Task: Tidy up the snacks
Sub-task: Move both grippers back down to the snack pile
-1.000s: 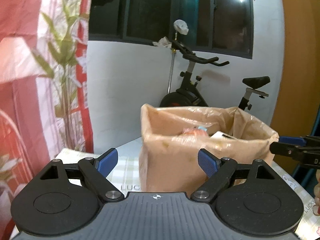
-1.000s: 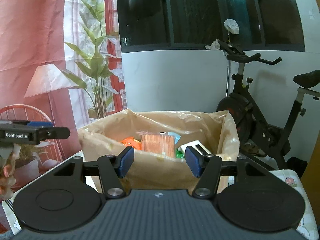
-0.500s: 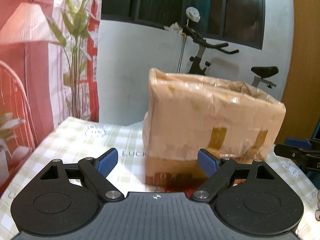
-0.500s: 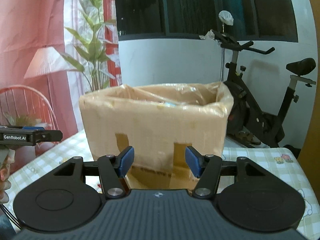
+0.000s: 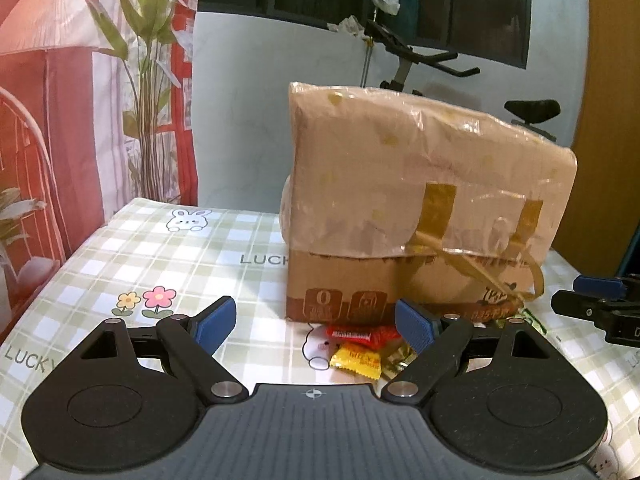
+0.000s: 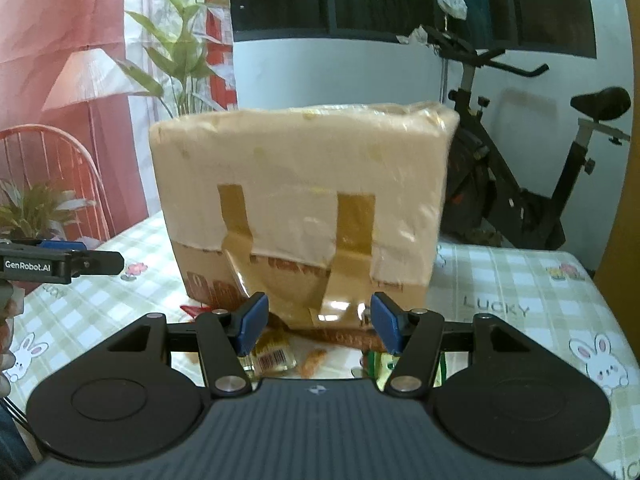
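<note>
Where the left wrist view is concerned, the left tool point(image 5: 314, 322) occupies the lower centre of the frame with its blue pads spread wide and nothing between them. Just beyond the pads, at lower centre, a red snack packet point(image 5: 362, 335) and a yellow snack packet point(image 5: 358, 361) lie flat on the checked desk point(image 5: 160, 256), close against the foot of the cardboard box point(image 5: 420, 216). The box fills centre right and is lined with a thin plastic bag taped over its outer wall. At the right edge, the right tool point(image 5: 592, 306) enters level with the box base.

Judged by appearance, the packets are light, soft foil or film wrappers, likely slippery and easily crushed. Take hold across the flat body or a crimped end seam, with light pressure.

Turning to the right wrist view, the right tool point(image 6: 316, 322) sits at lower centre, jaws roughly half spread and gripping nothing. Directly below the pads lie a clear barcoded wrapper point(image 6: 274, 354), a small orange piece point(image 6: 314, 360) and a green packet point(image 6: 380, 362), partly hidden by the tool body. The box stands immediately behind them at centre frame. The left tool appears at the left edge, mid-height.
</note>
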`<state>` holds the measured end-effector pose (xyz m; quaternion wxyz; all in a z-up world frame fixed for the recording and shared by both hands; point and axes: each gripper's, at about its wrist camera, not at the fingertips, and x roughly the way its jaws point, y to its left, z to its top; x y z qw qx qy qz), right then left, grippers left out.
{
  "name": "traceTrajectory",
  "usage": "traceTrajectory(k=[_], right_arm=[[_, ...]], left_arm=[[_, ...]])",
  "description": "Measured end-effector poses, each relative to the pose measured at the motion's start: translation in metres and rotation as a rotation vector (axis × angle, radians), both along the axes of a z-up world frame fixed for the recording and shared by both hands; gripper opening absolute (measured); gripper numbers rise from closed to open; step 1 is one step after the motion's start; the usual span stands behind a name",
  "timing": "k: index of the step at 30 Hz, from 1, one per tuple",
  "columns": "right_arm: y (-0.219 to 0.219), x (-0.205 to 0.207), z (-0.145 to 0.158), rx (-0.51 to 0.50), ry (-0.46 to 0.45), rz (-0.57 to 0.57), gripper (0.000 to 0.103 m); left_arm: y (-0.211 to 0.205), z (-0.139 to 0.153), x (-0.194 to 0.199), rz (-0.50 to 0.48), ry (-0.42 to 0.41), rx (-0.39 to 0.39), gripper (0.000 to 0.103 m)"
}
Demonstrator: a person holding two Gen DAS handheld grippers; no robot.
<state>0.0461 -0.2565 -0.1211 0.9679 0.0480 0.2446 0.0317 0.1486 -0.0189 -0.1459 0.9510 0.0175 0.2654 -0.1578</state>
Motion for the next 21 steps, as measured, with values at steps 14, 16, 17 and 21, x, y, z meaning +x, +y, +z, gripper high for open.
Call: traceTrajectory(k=[14,16,17,21], right_arm=[[-0.006,-0.005,-0.017,0.013,0.048,-0.019,0.060],[-0.006,-0.006,-0.018,0.016,0.050,-0.023,0.060],[-0.007,-0.006,-0.019,0.017,0.051,-0.025,0.060],[-0.008,-0.006,-0.019,0.019,0.053,-0.030,0.060]], left_arm=[[-0.001,-0.010,-0.001,-0.004,0.023,0.010,0.088],[-0.001,-0.010,-0.001,-0.002,0.025,0.007,0.088],[-0.001,-0.011,-0.001,-0.001,0.025,0.007,0.088],[-0.001,-0.011,-0.002,0.000,0.024,0.004,0.088]])
